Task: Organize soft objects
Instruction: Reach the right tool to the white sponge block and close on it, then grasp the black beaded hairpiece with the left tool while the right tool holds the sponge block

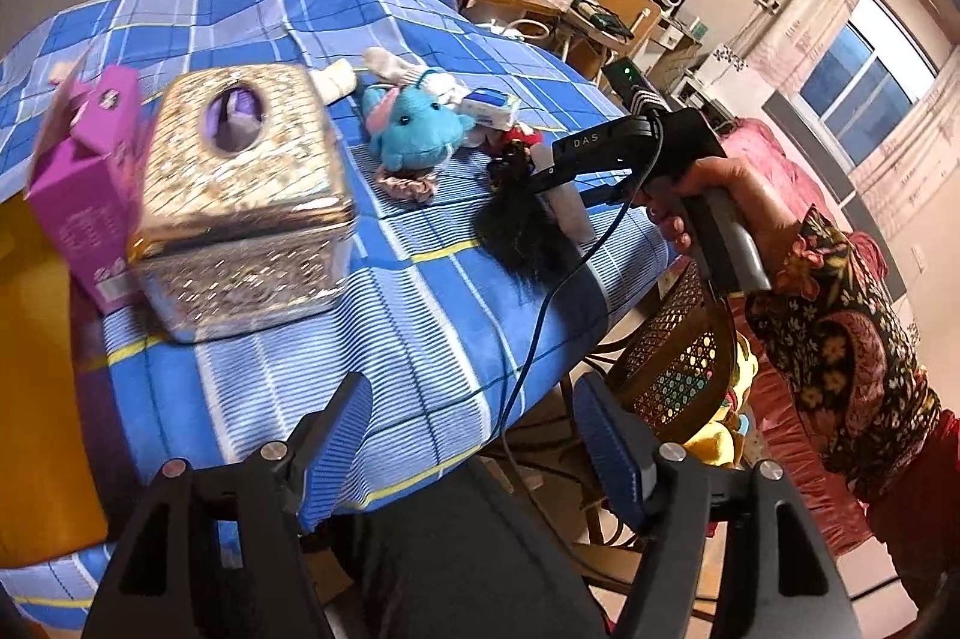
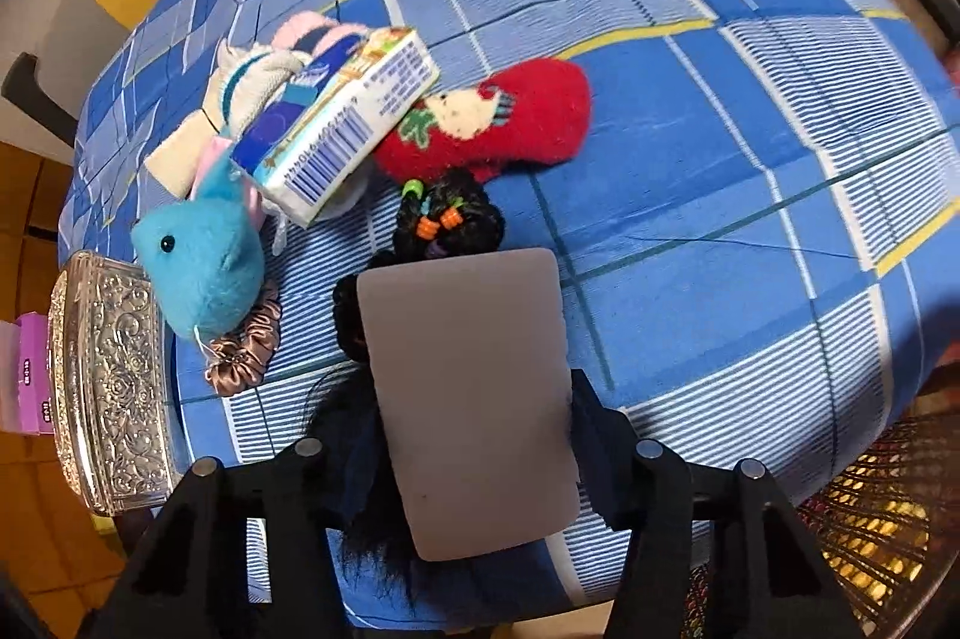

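Note:
Soft items lie on the blue checked cloth (image 2: 690, 159): a blue plush animal (image 2: 204, 261) (image 1: 414, 129), a red sock (image 2: 510, 117), pale striped socks (image 2: 252, 87), a pink scrunchie (image 2: 246, 345) (image 1: 405, 183) and a black hairpiece (image 2: 444, 219) (image 1: 528, 231) with coloured beads. My right gripper (image 2: 468, 399) (image 1: 558, 183) points steeply down over the hairpiece, shut on a flat grey slab (image 2: 468, 399) (image 1: 570, 213) that hides part of the hair. My left gripper (image 1: 474, 387) hangs open over the table's near edge, with nothing between its blue pads (image 1: 606, 453).
An ornate metal tissue box (image 1: 240, 195) (image 2: 108, 381) and a purple carton (image 1: 84, 183) stand at the left. A barcoded carton (image 2: 348, 123) lies on the socks. A wicker basket (image 1: 678, 357) (image 2: 870, 519) sits below the table edge at the right. A blue cable (image 1: 540, 315) trails from the right gripper.

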The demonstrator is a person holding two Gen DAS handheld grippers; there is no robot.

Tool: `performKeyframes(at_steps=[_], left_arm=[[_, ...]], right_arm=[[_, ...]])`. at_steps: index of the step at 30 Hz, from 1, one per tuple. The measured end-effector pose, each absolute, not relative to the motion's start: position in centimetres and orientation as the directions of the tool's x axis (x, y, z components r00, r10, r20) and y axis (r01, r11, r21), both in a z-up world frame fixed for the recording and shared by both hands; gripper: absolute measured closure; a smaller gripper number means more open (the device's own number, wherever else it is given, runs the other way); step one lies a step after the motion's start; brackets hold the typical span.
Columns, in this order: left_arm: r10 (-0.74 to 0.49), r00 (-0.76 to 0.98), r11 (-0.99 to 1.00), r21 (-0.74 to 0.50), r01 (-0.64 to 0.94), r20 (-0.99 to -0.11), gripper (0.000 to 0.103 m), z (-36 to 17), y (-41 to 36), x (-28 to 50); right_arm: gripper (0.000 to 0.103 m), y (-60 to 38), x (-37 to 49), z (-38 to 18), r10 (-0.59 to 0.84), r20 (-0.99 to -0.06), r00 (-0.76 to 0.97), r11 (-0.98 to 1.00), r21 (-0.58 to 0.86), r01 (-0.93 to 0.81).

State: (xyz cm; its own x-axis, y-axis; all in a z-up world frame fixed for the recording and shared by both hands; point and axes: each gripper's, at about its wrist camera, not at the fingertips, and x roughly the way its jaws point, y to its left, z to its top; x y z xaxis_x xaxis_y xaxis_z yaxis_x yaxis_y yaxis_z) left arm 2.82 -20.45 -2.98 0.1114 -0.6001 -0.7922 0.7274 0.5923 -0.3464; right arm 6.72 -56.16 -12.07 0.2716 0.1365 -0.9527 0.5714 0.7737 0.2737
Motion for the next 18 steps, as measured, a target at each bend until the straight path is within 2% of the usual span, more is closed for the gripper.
performKeyframes(at_steps=[2,5,10,18], left_arm=[[-0.594,0.109,0.586,-0.336,0.737,-0.797,0.032,-3.2,-21.7,2.9],[-0.585,0.107,0.577,-0.319,0.752,-0.804,0.032,-3.2,-23.8,3.2],[-0.566,0.146,0.581,-0.267,0.769,-0.811,0.034,-3.6,-28.4,4.3],[-0.512,0.116,0.567,-0.233,0.79,-0.851,0.034,-8.0,-36.6,7.6]], right_arm=[[0.047,-56.4,5.9,-11.1,0.112,-0.946,0.305,0.763,0.279,0.583],[0.047,-57.0,4.4,-9.3,-0.004,-0.934,0.358,0.749,0.235,0.62],[0.047,-58.8,2.6,-8.3,-0.042,-0.891,0.453,0.66,0.316,0.682],[0.046,-58.1,1.2,-6.5,-0.185,-0.816,0.548,0.654,0.314,0.688]])
